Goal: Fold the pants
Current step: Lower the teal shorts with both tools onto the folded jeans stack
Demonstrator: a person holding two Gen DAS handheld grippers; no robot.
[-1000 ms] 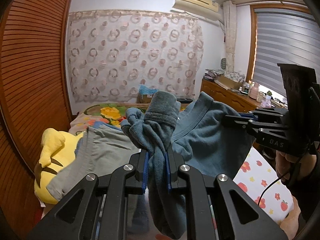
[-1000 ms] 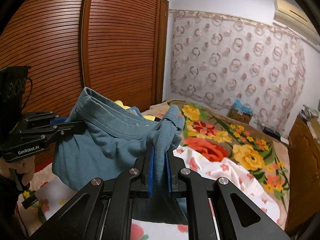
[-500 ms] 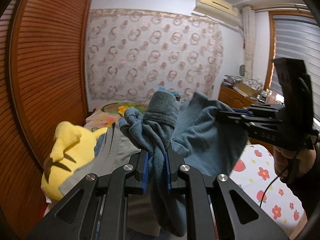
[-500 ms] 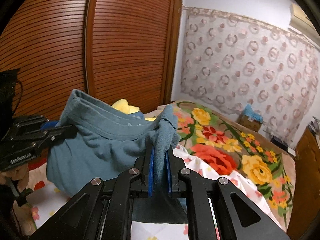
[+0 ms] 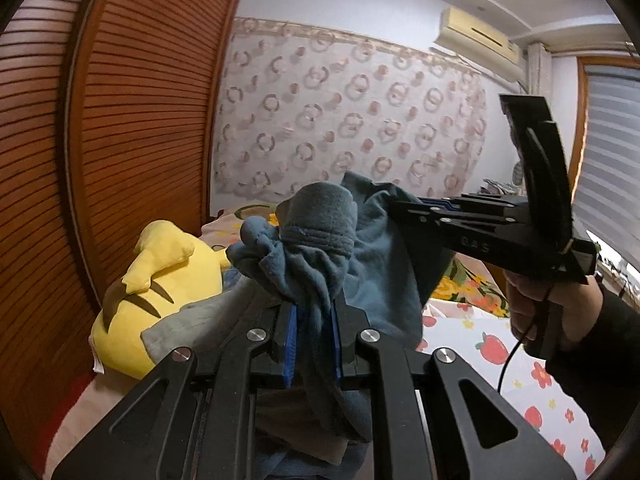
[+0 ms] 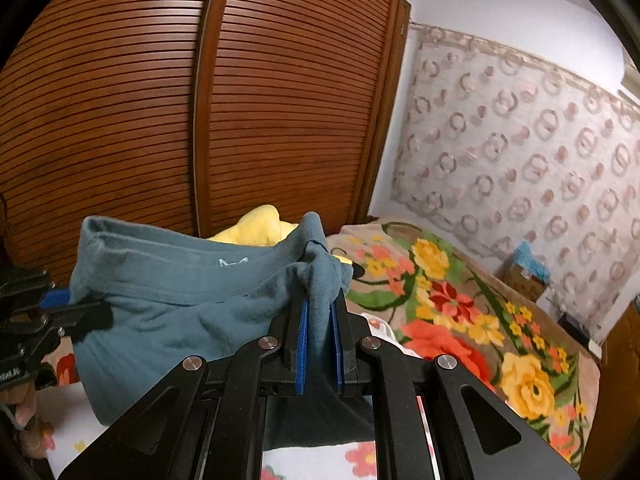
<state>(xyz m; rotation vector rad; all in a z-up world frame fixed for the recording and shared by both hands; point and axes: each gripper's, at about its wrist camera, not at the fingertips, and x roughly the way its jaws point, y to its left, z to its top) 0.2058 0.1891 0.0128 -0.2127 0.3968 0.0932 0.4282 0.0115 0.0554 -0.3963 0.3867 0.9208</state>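
Teal-blue pants point(image 5: 384, 264) hang in the air above the bed, stretched between both grippers. My left gripper point(image 5: 314, 312) is shut on a bunched wad of the fabric, which bulges up over its blue pads. In the right wrist view the waistband point(image 6: 172, 276) spans from the left gripper point(image 6: 76, 312) at the left edge to my right gripper point(image 6: 320, 312), which is shut on the other end of the band. The right gripper point(image 5: 404, 210) also shows in the left wrist view, held by a hand point(image 5: 532, 308). The pants' lower part hangs down out of sight.
A yellow plush toy point(image 5: 160, 288) and a grey garment point(image 5: 200, 320) lie on the bed beside the slatted wooden wardrobe doors point(image 6: 200, 100). A flowered blanket point(image 6: 460, 312) covers the far bed, a strawberry-print sheet point(image 5: 500, 360) the near part. A cardboard box point(image 6: 524, 276) stands by the curtain.
Both grippers have swung left toward the wardrobe and sunk a little, carrying the pants with them. The plush toy has come nearer. Both grips hold unchanged.
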